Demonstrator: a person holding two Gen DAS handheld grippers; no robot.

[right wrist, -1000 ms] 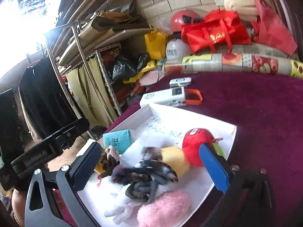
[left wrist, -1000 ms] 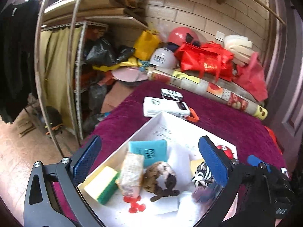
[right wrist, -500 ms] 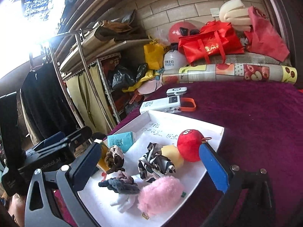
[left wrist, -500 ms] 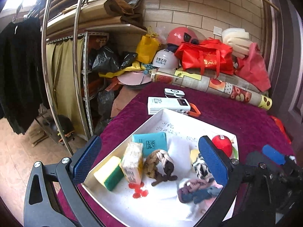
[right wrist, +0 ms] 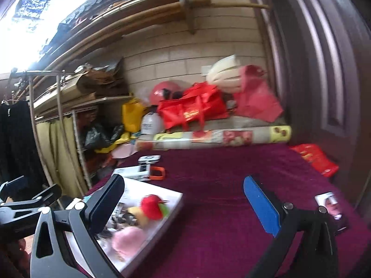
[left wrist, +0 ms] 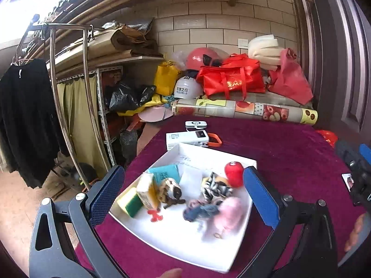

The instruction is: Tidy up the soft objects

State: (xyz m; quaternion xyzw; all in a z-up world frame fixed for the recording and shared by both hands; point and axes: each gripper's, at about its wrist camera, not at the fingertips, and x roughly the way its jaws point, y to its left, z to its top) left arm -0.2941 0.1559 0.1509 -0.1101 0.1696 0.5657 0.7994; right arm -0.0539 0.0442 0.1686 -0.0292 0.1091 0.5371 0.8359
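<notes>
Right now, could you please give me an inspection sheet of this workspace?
Surface: purple cloth covers the table.
Job's things: white tray holds pink pompom, red plush, zebra scrunchie, sponge, teal pack.
Clutter: power bank, photo card, red packet.
Grippers: left tool open, empty; right tool open, empty.
Cables: nothing seen.
Surroundings: fruit-print roll, red bag, clothes rack.

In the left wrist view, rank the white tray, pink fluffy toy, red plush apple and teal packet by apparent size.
1. white tray
2. pink fluffy toy, though blurred and nearer the camera
3. teal packet
4. red plush apple, close to the packet; unsure.
</notes>
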